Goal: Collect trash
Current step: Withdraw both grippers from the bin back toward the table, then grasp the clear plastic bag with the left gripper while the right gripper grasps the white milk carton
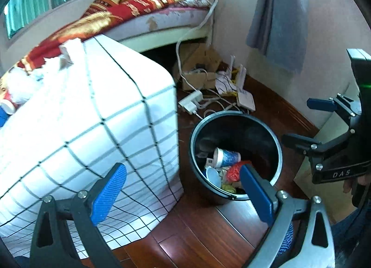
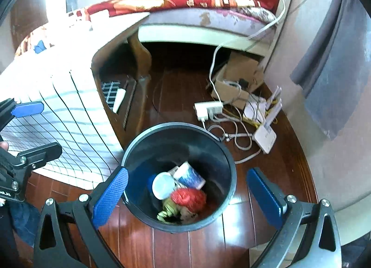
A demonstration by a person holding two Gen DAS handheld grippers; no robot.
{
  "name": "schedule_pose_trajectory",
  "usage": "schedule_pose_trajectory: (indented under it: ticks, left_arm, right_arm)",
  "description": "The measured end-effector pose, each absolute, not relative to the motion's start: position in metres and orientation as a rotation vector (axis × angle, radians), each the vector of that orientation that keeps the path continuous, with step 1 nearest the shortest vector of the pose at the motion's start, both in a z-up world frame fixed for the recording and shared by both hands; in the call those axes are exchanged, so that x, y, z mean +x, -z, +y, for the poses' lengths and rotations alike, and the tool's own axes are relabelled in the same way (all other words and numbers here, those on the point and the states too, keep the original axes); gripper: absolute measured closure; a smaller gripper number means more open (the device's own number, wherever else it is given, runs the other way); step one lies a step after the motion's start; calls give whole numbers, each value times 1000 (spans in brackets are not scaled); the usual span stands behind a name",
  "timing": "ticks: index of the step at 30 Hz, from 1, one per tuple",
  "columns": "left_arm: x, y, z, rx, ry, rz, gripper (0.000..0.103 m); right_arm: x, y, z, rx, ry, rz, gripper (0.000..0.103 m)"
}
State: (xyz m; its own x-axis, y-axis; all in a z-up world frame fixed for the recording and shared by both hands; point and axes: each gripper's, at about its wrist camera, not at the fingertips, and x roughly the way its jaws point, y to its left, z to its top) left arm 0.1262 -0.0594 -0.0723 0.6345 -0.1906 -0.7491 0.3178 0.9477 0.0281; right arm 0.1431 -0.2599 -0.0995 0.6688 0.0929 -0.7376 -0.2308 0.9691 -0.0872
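Note:
A black round trash bin [image 1: 197, 133] stands on the wooden floor beside a table; it also shows in the right wrist view [image 2: 228, 163]. Inside lie a blue-patterned paper cup [image 2: 190, 176], a second cup showing its white opening [image 2: 163, 185], a crumpled red wrapper [image 2: 189, 198] and yellowish scraps [image 2: 168, 211]. The cup [image 1: 227, 157] and red wrapper [image 1: 234, 170] show in the left wrist view too. My right gripper [image 2: 186, 195] is open and empty above the bin. My left gripper [image 1: 183, 189] is open and empty, left of the bin.
A table under a white checked cloth [image 1: 92, 117] stands left of the bin. Behind it is a bed with a red patterned blanket [image 1: 139, 6]. A cardboard box [image 2: 236, 78], power strip [image 2: 208, 108], cables and a white router [image 2: 265, 137] lie on the floor behind the bin.

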Motion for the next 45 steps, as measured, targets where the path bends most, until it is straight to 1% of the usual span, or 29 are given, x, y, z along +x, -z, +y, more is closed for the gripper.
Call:
schedule_pose_trajectory:
  ticks: [14, 17, 18, 20, 23, 24, 28, 35, 37, 43, 45]
  left_arm:
    - [122, 31, 28, -11, 174, 783, 5]
    - [120, 25, 47, -13, 143, 761, 7]
    - [119, 22, 55, -13, 126, 747, 10]
    - [120, 19, 69, -16, 98, 727, 11]
    - [126, 15, 92, -14, 47, 706, 15]
    - [130, 14, 101, -16, 28, 700, 16]
    - [151, 5, 136, -47, -42, 670, 17]
    - [202, 2, 165, -93, -76, 659, 21]
    - [216, 3, 169, -94, -79, 660, 24]
    - [257, 13, 183, -100, -116, 679, 25]
    - [267, 17, 187, -106, -122, 689, 25]
  right_arm:
    - [162, 32, -206, -77, -293, 660, 0]
    - [168, 22, -187, -49, -339, 656, 0]
    - [170, 19, -180, -60, -341, 654, 0]
    - [174, 13, -165, -90, -344, 654, 0]
    - [177, 3, -145, -108, -357, 611, 0]
    - [177, 1, -141, -107, -360, 604, 0]
    - [195, -10, -117, -84, -386, 593, 0]
    - [243, -17, -68, -136, -423, 619, 0]
    - [261, -18, -55, -152, -432, 626, 1]
    - [322, -10, -17, -173, -462, 660, 5]
    - [341, -5, -4, -192, -464, 673, 11]
